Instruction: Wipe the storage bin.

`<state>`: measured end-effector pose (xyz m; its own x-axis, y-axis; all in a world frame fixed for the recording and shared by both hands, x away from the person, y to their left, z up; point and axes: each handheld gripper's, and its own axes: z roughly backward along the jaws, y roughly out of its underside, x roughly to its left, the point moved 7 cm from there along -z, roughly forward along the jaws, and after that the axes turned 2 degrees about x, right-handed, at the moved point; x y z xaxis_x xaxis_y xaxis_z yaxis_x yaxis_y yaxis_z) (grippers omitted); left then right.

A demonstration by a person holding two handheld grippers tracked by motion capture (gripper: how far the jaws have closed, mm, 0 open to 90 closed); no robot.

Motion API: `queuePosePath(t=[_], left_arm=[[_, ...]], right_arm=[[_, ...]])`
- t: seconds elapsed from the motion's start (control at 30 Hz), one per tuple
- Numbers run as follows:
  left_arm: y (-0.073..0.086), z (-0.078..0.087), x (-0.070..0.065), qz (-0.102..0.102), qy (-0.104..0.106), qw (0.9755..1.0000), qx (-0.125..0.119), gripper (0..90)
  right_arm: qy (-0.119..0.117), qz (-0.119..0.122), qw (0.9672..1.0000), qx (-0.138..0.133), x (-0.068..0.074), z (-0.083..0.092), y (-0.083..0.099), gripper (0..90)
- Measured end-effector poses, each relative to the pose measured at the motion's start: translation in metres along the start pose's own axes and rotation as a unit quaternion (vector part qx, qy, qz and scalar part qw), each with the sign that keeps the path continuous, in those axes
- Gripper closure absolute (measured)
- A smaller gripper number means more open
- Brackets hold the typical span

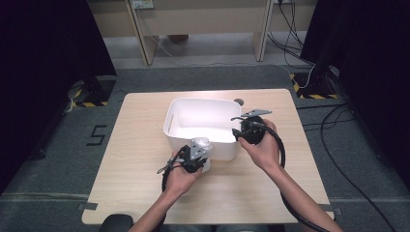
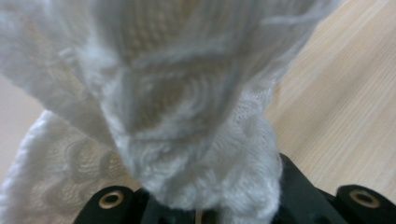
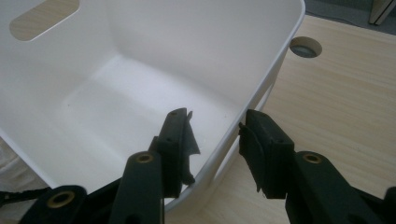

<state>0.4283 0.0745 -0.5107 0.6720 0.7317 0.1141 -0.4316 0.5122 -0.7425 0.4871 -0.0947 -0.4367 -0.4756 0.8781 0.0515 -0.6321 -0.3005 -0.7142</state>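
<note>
High view: the left gripper (image 1: 197,153) sits at the near wall of the white bin (image 1: 180,115) on the wooden table (image 1: 140,159), with the left hand (image 1: 181,176) behind it. The right gripper (image 1: 240,131) meets the bin's right rim.

Left gripper view: white knitted cloth (image 2: 187,116) bunches between the jaws, which are closed on it.

Right gripper view: jaws partly open, straddling the bin wall, one inside, one outside. Whether they touch it cannot be told.
</note>
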Motion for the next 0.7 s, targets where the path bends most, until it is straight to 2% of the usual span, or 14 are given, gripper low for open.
queuePosePath(t=[0.5,0.7], left_arm=[[-0.028,0.024,-0.004,-0.010,-0.003,0.9991,-0.040,81.6],[-0.031,0.028,-0.004,-0.009,-0.004,0.9988,-0.047,81.6]], right_arm=[[0.000,0.001,1.0000,0.000,0.000,0.000,0.000,61.2],[0.000,0.003,1.0000,-0.001,0.000,0.000,0.000,61.2]])
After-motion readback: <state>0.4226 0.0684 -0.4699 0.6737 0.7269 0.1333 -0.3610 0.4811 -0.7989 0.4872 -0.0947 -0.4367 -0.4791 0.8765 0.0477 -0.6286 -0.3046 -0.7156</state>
